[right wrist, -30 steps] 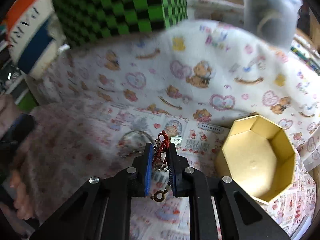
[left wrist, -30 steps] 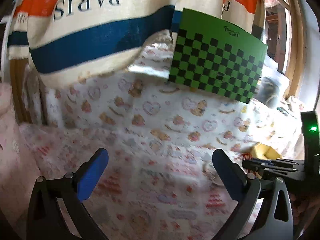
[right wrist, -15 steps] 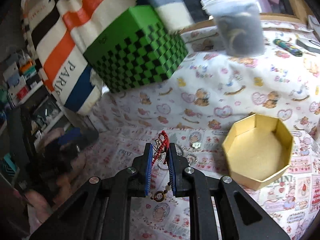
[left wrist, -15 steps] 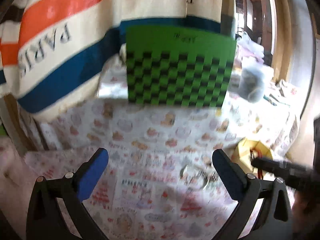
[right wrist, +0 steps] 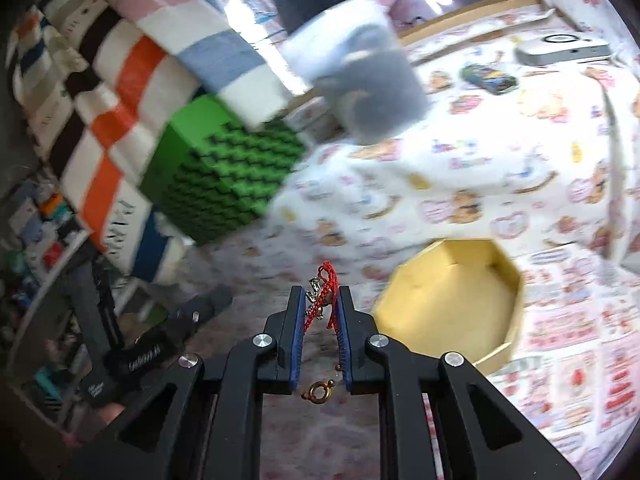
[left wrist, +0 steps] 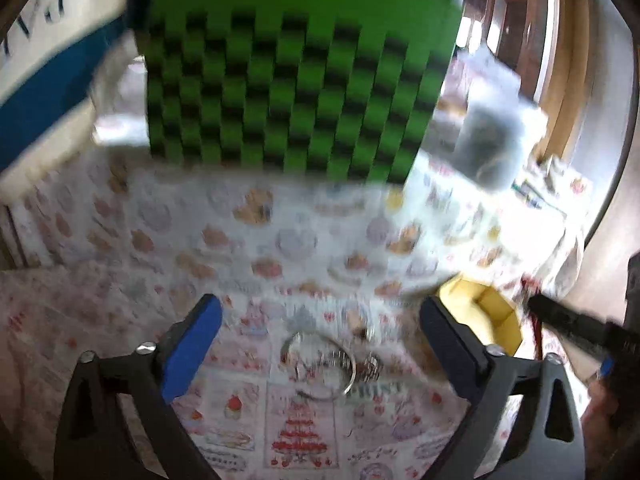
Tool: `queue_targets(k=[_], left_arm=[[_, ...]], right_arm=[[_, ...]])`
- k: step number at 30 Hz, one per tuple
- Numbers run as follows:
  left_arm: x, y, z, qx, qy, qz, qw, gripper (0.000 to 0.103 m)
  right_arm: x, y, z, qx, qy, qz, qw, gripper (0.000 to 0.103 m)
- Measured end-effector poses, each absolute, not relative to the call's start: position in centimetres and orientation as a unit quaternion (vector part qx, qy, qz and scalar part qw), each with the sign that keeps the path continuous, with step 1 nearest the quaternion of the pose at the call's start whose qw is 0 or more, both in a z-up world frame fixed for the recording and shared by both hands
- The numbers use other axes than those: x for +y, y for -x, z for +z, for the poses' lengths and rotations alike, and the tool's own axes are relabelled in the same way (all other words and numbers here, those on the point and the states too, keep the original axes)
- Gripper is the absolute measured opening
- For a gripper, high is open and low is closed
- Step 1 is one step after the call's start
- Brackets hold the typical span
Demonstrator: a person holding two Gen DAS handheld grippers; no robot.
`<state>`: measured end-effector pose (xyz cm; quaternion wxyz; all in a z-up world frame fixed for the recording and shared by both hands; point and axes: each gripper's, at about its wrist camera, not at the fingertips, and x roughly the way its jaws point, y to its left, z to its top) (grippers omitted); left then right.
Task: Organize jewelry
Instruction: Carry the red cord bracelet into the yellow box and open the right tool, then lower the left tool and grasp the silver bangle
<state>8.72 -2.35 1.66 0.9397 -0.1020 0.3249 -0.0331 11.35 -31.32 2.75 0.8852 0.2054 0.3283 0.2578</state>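
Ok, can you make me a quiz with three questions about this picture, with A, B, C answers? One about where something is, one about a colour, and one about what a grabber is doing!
1. Where is the silver ring?
A. Inside the box
B. On the printed cloth, in front of the left gripper
C. On the checkered board

2. What colour is the inside of the eight-sided box?
A. Yellow
B. Blue
C. Black

3. What is the right gripper doing?
A. Standing wide open with nothing in it
B. Pinching the silver ring
C. Pinching a red cord bracelet

Answers:
1 B: the ring lies on the cloth between the left gripper's spread fingers, untouched.
2 A: its floor and walls show yellow, and it looks empty.
3 C: red cord sticks up between the nearly closed blue pads, with a gold clasp dangling below.
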Motion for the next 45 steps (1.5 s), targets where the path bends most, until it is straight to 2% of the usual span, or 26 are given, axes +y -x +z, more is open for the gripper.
queue_targets(k=[3,6,14,19,22,28,30,31,32,36,39,42,43,45], left_arm=[[-2.4,-9.4,-0.1,0.344,0.093,-0.020,0.934,0.090],[-2.6,-10.1,-1.5,0.383,0.087,-0.028,0.919,0.070],[-4.1,-10.4,-2.9,0.420,0.070,-0.041,0.904,0.065],[-4.3,-10.9,-4.5,0.449,0.080,-0.037,0.889,0.045],[-4.3,-10.8,-4.5,0.440,0.082,-0.045,0.893,0.045],[-4.8,-10.2,-3.5,0.442,0.061,-0.066,0.893,0.045],[-5.2,-10.3,-3.7,0.451,0.055,-0.073,0.888,0.045],[-5.3,-10.3,-4.0,0.458,0.051,-0.073,0.885,0.042],[-5.5,-10.4,-4.2,0.462,0.046,-0.069,0.883,0.040],[-5.8,-10.3,-4.4,0.458,0.033,-0.067,0.886,0.027],[-6.1,-10.1,-4.4,0.460,0.034,-0.074,0.884,0.011],[-6.8,-10.0,-4.4,0.457,0.032,-0.079,0.885,0.005],[-6.9,-9.9,-4.3,0.456,0.031,-0.083,0.886,0.000],[-7.3,-9.8,-4.4,0.456,0.029,-0.087,0.885,0.000]], right_arm=[[-31.6,-12.1,1.9,0.330,-0.177,0.209,0.903,0.016],[-31.5,-12.7,1.2,0.329,-0.154,0.175,0.915,0.016],[-31.0,-13.8,-0.2,0.345,-0.126,0.145,0.919,0.017],[-31.2,-14.0,-0.8,0.357,-0.132,0.144,0.914,0.021],[-31.2,-14.0,-0.8,0.358,-0.134,0.140,0.913,0.032],[-31.4,-12.7,0.4,0.341,-0.133,0.133,0.921,0.033],[-31.3,-12.1,1.1,0.329,-0.129,0.133,0.926,0.041],[-31.2,-11.9,1.3,0.324,-0.126,0.133,0.928,0.049],[-31.0,-11.6,1.6,0.316,-0.121,0.132,0.932,0.051],[-30.2,-11.1,2.0,0.316,-0.100,0.139,0.933,0.051],[-29.8,-11.2,1.8,0.320,-0.094,0.135,0.933,0.051],[-29.9,-11.4,1.6,0.322,-0.097,0.133,0.932,0.051],[-30.0,-11.4,1.6,0.323,-0.100,0.133,0.932,0.051],[-30.0,-11.4,1.6,0.323,-0.105,0.136,0.931,0.051]])
